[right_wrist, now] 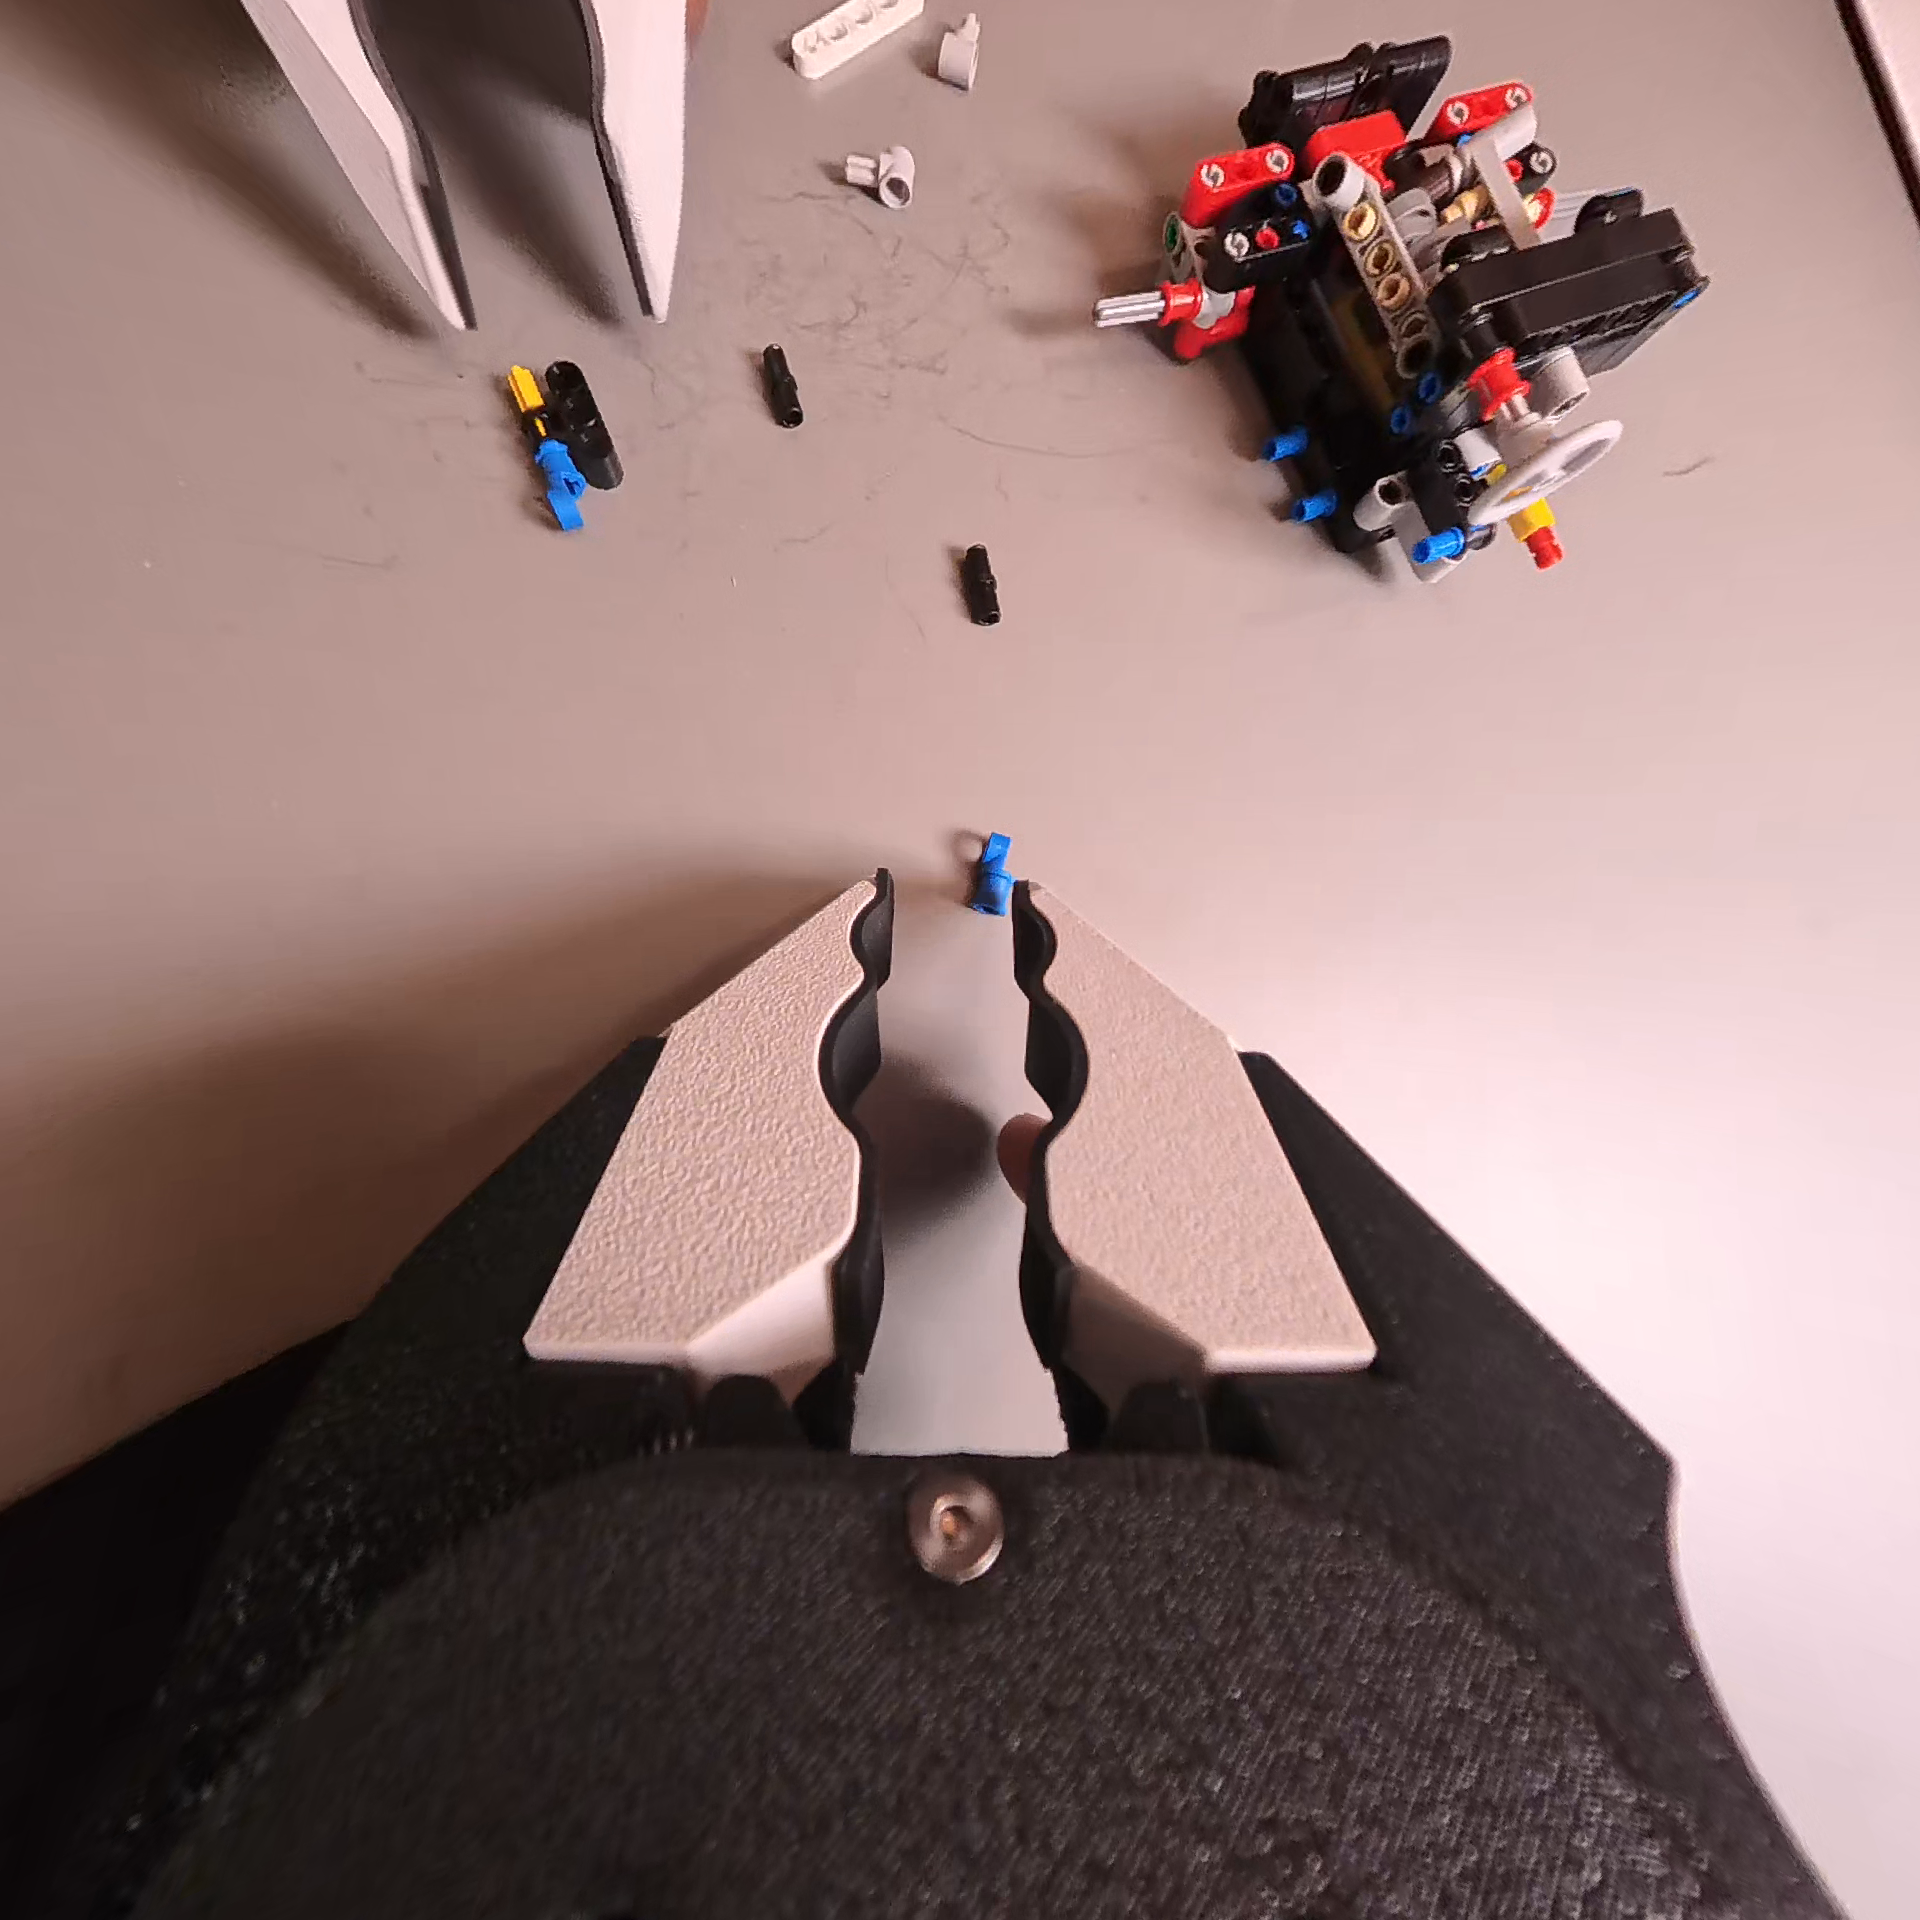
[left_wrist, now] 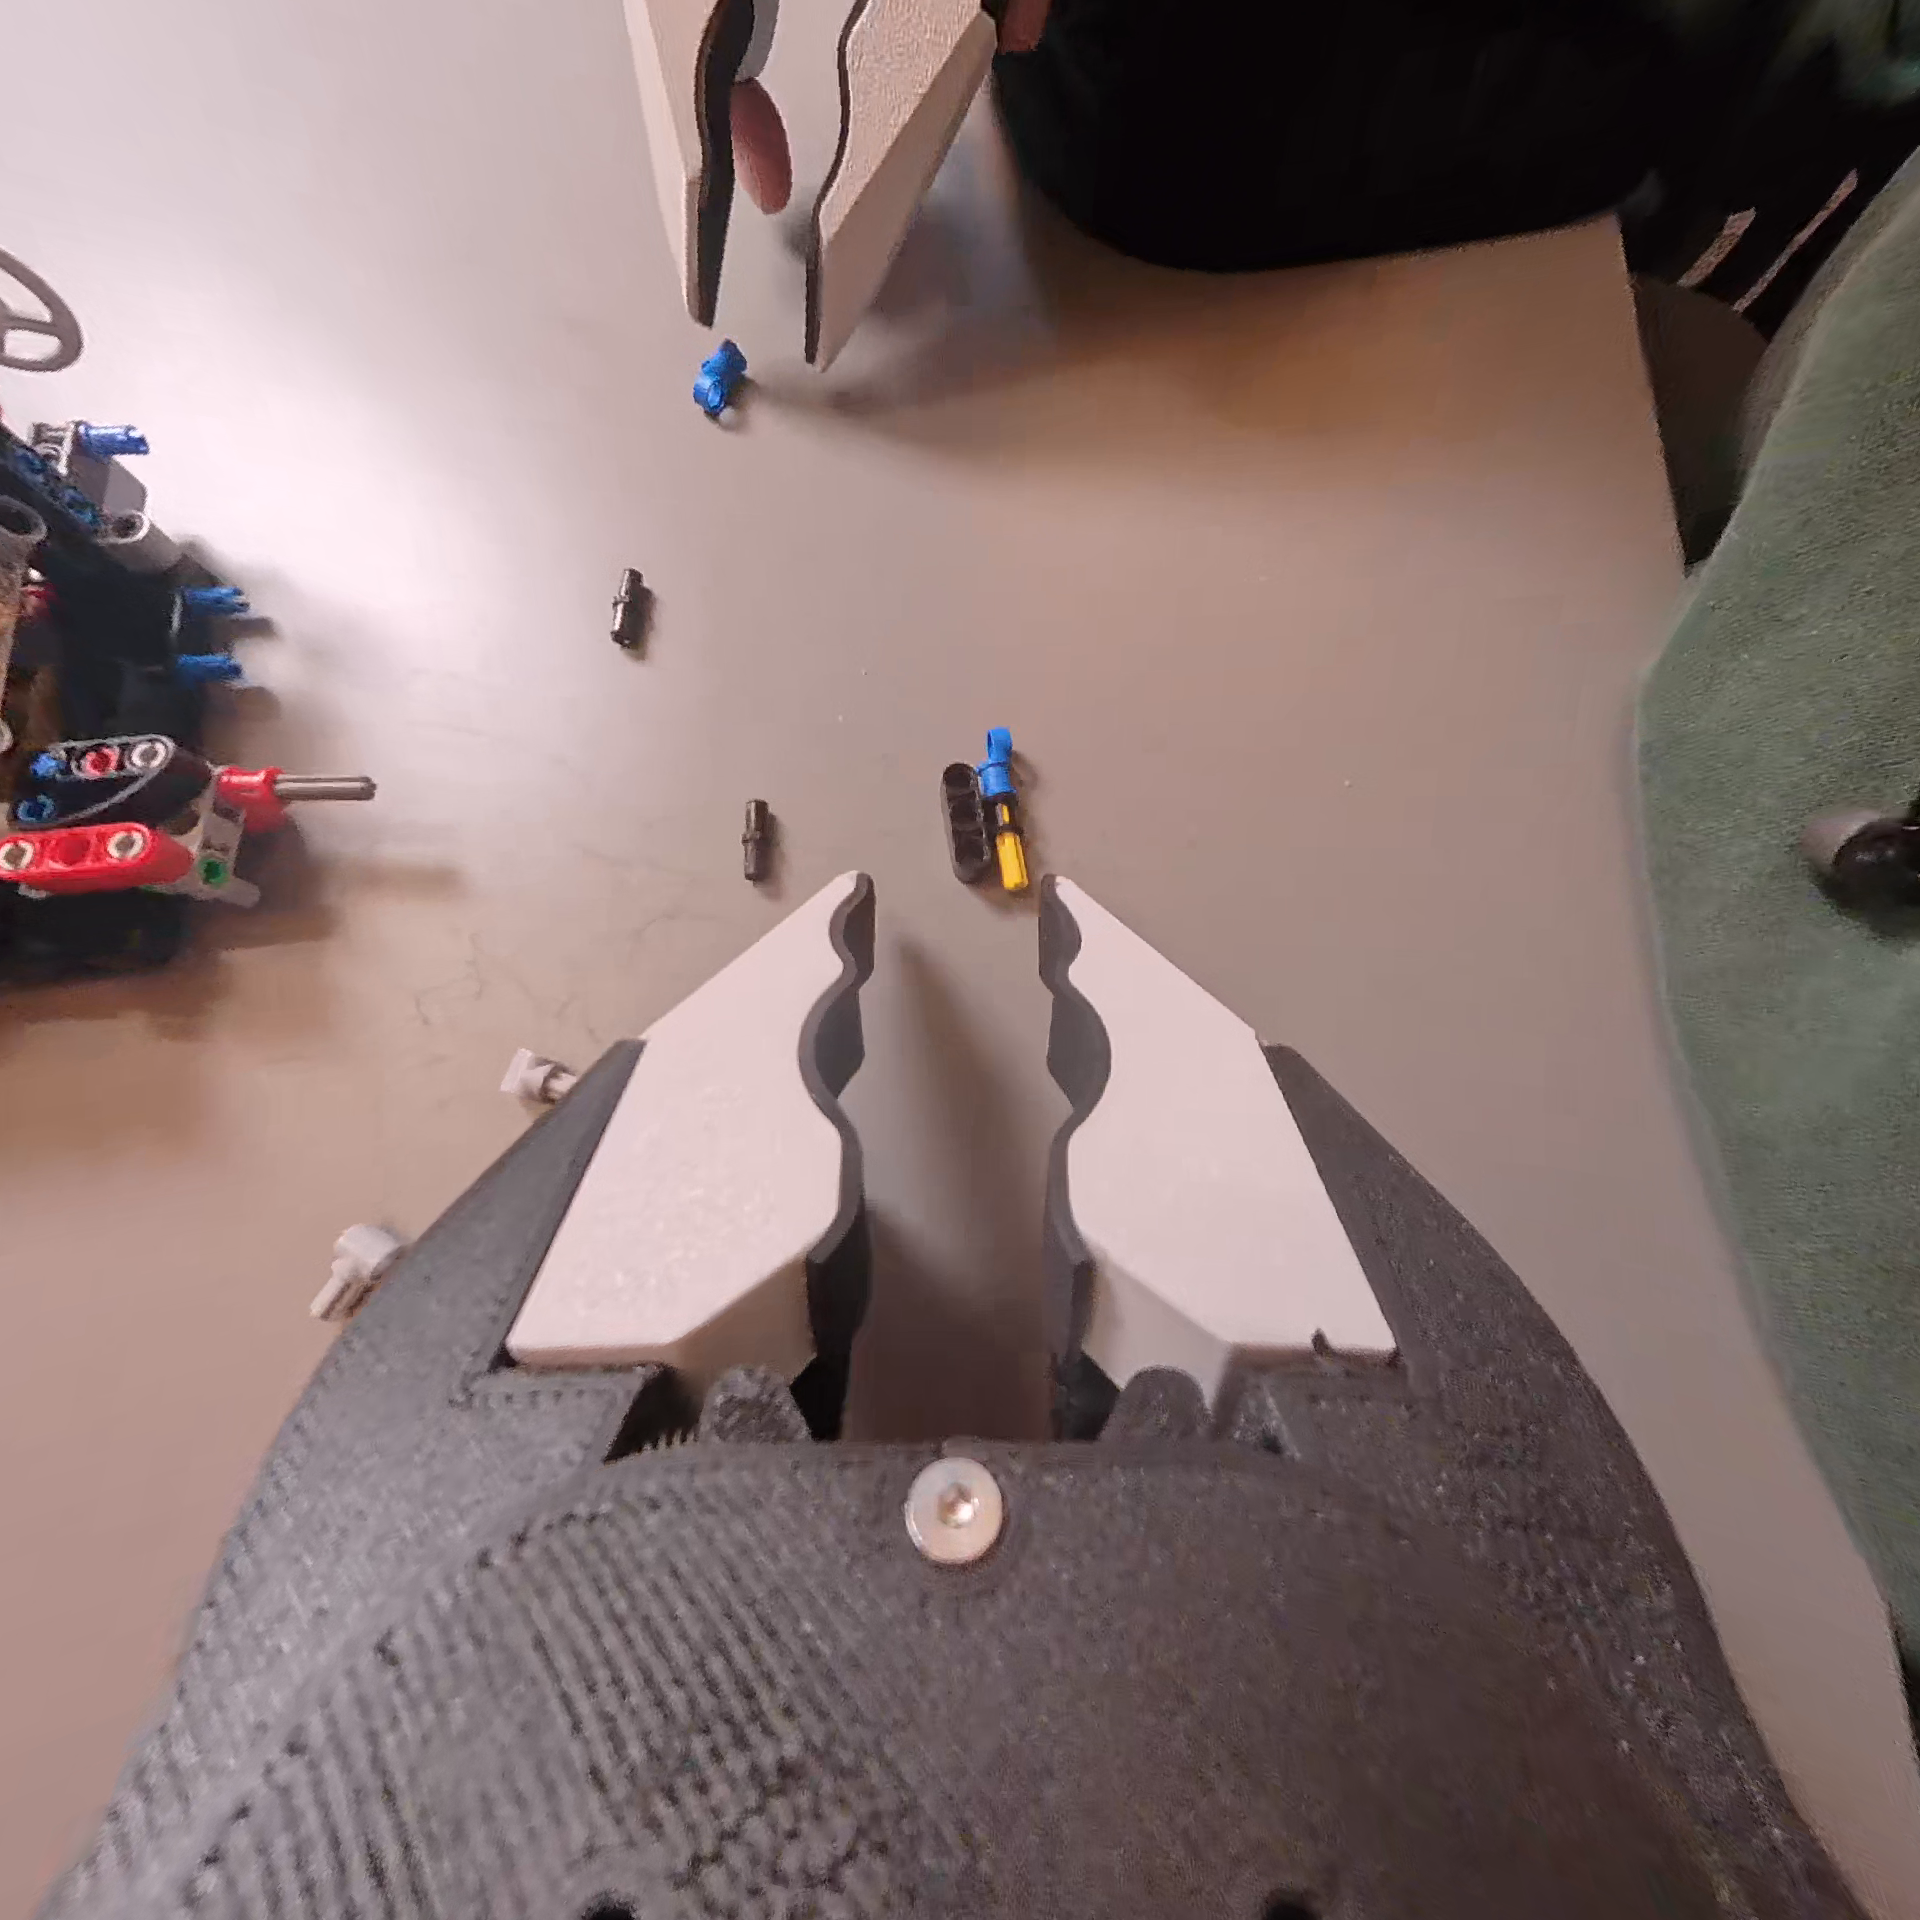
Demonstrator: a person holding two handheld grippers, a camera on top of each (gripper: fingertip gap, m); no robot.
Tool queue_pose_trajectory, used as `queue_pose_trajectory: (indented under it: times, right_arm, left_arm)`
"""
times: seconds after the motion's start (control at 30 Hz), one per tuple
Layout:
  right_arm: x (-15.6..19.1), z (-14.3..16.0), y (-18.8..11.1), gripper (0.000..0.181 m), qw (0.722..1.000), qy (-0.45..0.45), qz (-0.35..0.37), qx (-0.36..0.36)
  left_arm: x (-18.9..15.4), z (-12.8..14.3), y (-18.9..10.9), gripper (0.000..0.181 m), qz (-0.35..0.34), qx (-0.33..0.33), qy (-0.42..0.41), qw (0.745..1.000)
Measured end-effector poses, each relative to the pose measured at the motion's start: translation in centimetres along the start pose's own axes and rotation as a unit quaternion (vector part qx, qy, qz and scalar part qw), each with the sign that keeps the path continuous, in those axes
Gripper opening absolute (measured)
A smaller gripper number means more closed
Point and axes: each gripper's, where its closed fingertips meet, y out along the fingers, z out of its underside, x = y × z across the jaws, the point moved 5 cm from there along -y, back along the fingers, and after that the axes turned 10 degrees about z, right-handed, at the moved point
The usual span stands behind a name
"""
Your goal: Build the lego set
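My left gripper (left_wrist: 956, 883) is open and empty, its tips just short of a small sub-assembly (left_wrist: 987, 816): a black short beam with a blue and yellow pin. In the right wrist view that sub-assembly (right_wrist: 566, 436) lies just beyond the left gripper (right_wrist: 561, 312). My right gripper (right_wrist: 951, 894) is open and empty, with a loose blue connector (right_wrist: 990, 875) lying at its tips, close to the right fingertip. The left wrist view shows that connector (left_wrist: 719, 374) under the right gripper (left_wrist: 758, 343). The black, red and grey lego model (right_wrist: 1444, 301) stands at the far right, and also at the left edge (left_wrist: 114, 748).
Two black pins (right_wrist: 781, 384) (right_wrist: 979, 584) lie loose on the grey table (right_wrist: 312, 727). Grey connectors (right_wrist: 883, 175), a white beam (right_wrist: 852, 36) and a grey piece (right_wrist: 958, 47) lie farther off. A green chair (left_wrist: 1797, 831) and a dark sleeve (left_wrist: 1299, 114) are past the table's edge. Spacing between my two grippers at the tips: around 15 cm. To reach the grey piece (right_wrist: 958, 47) in a straight line is about 10 cm for my left fingers, about 20 cm for my right. It turns up in the left wrist view (left_wrist: 363, 1251) as well.
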Motion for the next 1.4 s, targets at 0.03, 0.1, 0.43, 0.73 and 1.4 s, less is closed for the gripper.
queue_pose_trajectory:
  times: [0.03,0.1,0.43,0.73,1.4]
  right_arm:
    - [0.0,0.0,0.1,0.022,1.000,-0.002,0.001,0.003]
    - [0.1,0.1,0.3,0.021,1.000,-0.003,0.002,0.007]
    - [0.4,-0.3,0.9,0.018,1.000,-0.014,0.008,0.012]
    - [0.2,-0.4,1.2,0.006,0.999,-0.019,0.029,0.017]
    - [5.9,-8.7,1.6,0.005,0.972,-0.112,0.022,-0.207]
  left_arm:
    - [0.1,0.0,0.2,0.029,-0.008,0.005,0.007,1.000]
    - [0.2,0.0,0.4,0.028,-0.015,0.009,0.017,1.000]
    - [0.8,-0.3,-0.1,0.026,-0.029,-0.012,0.009,0.999]
    - [1.6,-0.9,-1.3,0.021,-0.048,-0.060,-0.019,0.997]
    - [0.5,-2.9,-1.7,0.009,0.011,-0.170,-0.052,0.984]
